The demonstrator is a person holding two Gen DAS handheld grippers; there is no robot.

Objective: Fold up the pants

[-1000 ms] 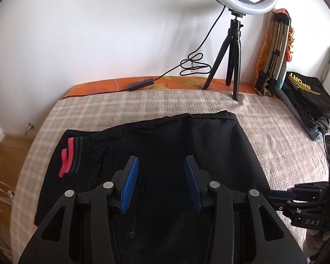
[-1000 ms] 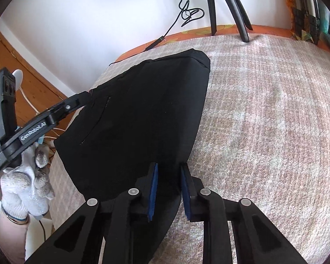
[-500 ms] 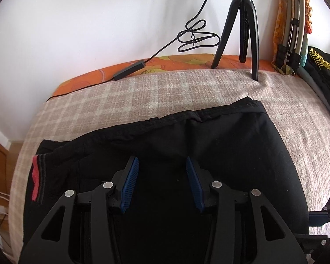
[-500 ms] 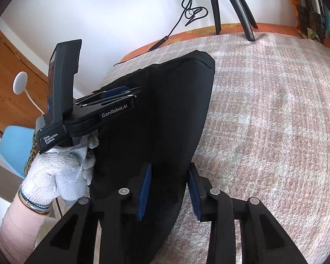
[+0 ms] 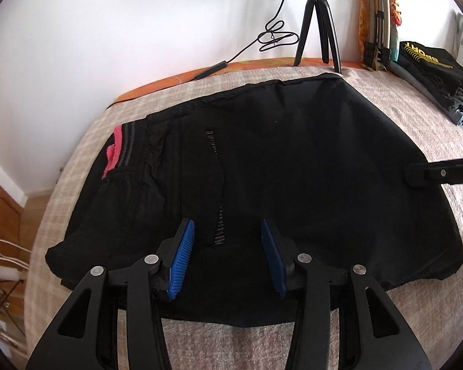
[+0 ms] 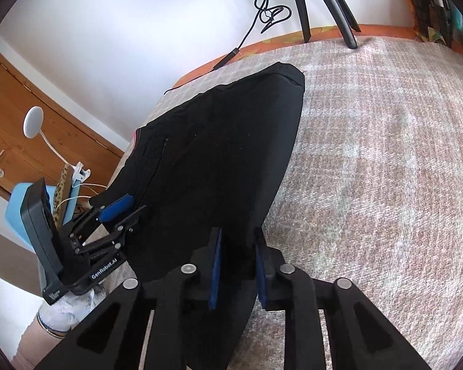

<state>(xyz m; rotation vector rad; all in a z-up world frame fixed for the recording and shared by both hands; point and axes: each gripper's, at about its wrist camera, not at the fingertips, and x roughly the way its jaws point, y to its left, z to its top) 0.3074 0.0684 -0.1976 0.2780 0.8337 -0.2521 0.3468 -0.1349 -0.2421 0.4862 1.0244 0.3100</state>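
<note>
The black pants [image 5: 277, 166] lie folded flat on the checked bedspread [image 5: 231, 345], with a pink and grey waistband [image 5: 117, 151] at the left end. My left gripper [image 5: 228, 256] is open and empty, hovering over the near edge of the pants. In the right wrist view the pants [image 6: 219, 154] run away to the upper left. My right gripper [image 6: 237, 265] is open, its jaws on either side of the pants' near right edge, not closed on it. The left gripper [image 6: 120, 212] shows there too, open at the pants' left edge.
A black tripod [image 5: 318, 24] with a looped cable [image 5: 274, 35] stands at the far edge of the bed. A stack of folded dark clothes [image 5: 426, 61] lies at the far right. A wooden door [image 6: 31, 129] and a blue chair [image 6: 18, 203] are left of the bed.
My right gripper has opened and let go of the pants' edge. My left gripper has pulled back toward the near edge, so more of the pants shows.
</note>
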